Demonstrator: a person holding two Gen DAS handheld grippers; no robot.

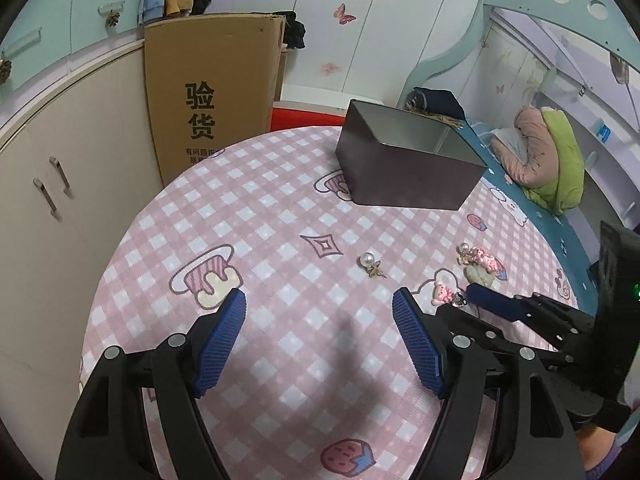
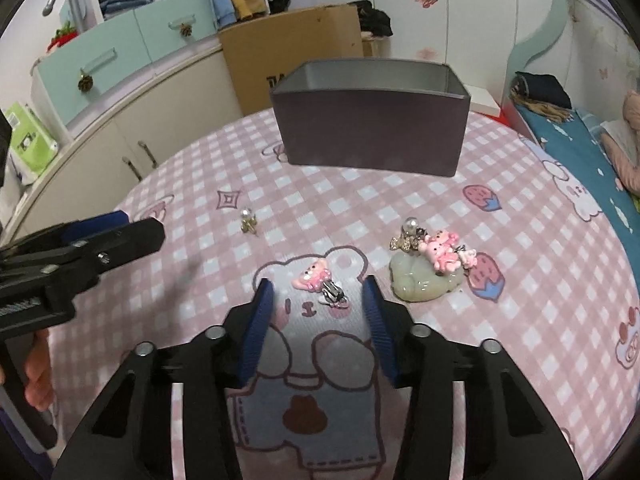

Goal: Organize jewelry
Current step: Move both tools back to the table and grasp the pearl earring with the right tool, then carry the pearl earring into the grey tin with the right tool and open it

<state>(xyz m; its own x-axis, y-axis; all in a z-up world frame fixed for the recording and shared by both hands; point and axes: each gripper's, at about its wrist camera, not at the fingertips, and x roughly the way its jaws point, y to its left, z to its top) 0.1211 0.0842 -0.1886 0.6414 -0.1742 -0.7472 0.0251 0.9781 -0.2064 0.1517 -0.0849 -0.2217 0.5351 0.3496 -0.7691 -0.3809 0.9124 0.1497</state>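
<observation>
A dark open metal box stands at the far side of the round table with a pink checked cloth. A pearl earring with a gold star lies in the middle. A pink bear clip lies just in front of my right gripper, which is open around it. A pale stone pendant carries another pink bear and a pearl earring. My left gripper is open and empty above the cloth.
A cardboard sheet leans against beige cabinets to the left. A bed with a blue sheet and clothes lies to the right of the table.
</observation>
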